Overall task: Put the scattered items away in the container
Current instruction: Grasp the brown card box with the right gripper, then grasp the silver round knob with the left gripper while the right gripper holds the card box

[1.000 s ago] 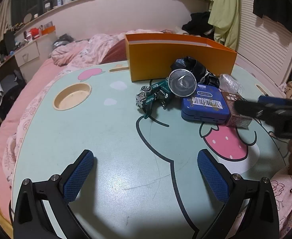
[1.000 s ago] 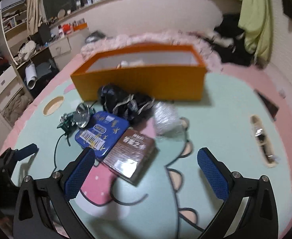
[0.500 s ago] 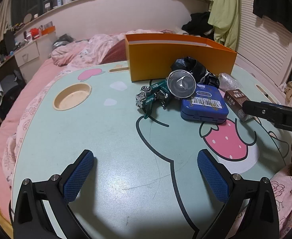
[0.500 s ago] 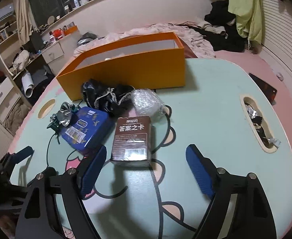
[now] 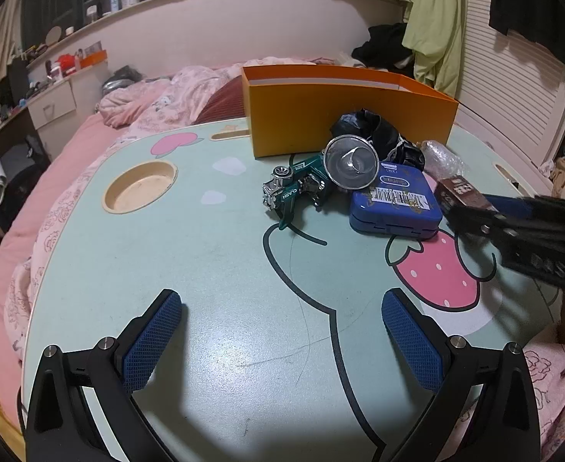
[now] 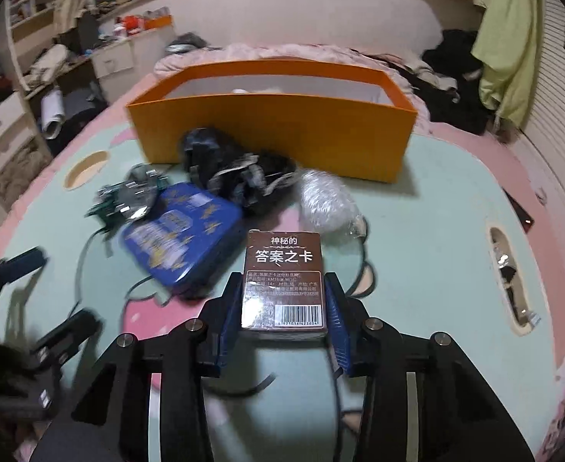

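**Right gripper clamped on card box, left idle**

Table [image 5: 213, 254]: mint, cartoon print. Orange box [image 6: 274, 131] at 12 o'clock, upright, top open. Blue tin [image 5: 394, 202] at 10 o'clock of the card box, just beside it; black bag [image 6: 240, 169] and clear wrap [image 6: 326, 202] between tin and orange box. Card box [image 6: 282, 281] pinched between right gripper [image 6: 282, 331] pads. Left gripper [image 5: 282, 342] spread wide, holding nothing, over bare table.

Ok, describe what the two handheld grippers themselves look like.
Both match. The left gripper and the right gripper each have a black angular frame, silver round bolts at the joints, and two fingers faced with blue cross-hatched textured pads. No cables or sleeves show.
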`<state>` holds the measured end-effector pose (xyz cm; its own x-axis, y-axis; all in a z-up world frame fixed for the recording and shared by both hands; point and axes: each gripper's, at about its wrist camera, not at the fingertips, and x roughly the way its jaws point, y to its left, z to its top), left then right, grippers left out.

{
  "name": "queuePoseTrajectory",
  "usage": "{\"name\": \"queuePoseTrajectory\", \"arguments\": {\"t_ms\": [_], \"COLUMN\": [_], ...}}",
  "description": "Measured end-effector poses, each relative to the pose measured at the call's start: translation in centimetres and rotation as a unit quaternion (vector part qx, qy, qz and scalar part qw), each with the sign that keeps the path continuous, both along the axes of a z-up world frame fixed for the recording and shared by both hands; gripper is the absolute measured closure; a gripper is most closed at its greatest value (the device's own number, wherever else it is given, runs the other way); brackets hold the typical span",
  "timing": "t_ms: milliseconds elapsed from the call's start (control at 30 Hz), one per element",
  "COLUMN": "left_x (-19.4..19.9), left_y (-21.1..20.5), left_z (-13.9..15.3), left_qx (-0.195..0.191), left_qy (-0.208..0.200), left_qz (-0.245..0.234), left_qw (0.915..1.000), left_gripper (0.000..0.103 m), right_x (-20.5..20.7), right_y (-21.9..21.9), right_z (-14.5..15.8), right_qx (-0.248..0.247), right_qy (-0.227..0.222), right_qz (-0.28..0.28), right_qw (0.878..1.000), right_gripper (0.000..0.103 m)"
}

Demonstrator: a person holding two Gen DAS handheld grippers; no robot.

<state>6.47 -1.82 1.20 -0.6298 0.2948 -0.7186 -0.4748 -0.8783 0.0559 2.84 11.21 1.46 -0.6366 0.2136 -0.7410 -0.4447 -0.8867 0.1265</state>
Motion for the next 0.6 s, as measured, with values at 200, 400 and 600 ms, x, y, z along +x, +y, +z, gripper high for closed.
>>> {"name": "queuePoseTrajectory", "arguments": {"t_ms": [200,400,600], "left_x": [0.0,0.0,-0.3], "left_y": [0.0,-0.1,-0.8], "left_z": [0.0,0.0,1.6], "left_qx": [0.000,0.002,0.038], "left_qy": [0.000,0.001,0.002], "left_qz": [0.001,0.002,-0.009], "left_qw": [1.0000,1.0000,0.9993], "left_gripper": [0.000,0.000,0.002], "right_x": [2.5,1.5,1.7], "right_y": [-1.3,-2.1,-1.6], "right_z": [0.1,-0.6,-0.8], "right_qx": [0.001,0.019,0.013], "right_qy": [0.030,0.000,0.004], "right_qz": [0.025,0.041,0.042], "right_qw": [0.999,0.999,0.999], "right_gripper": [0.061,0.061,0.061]}}
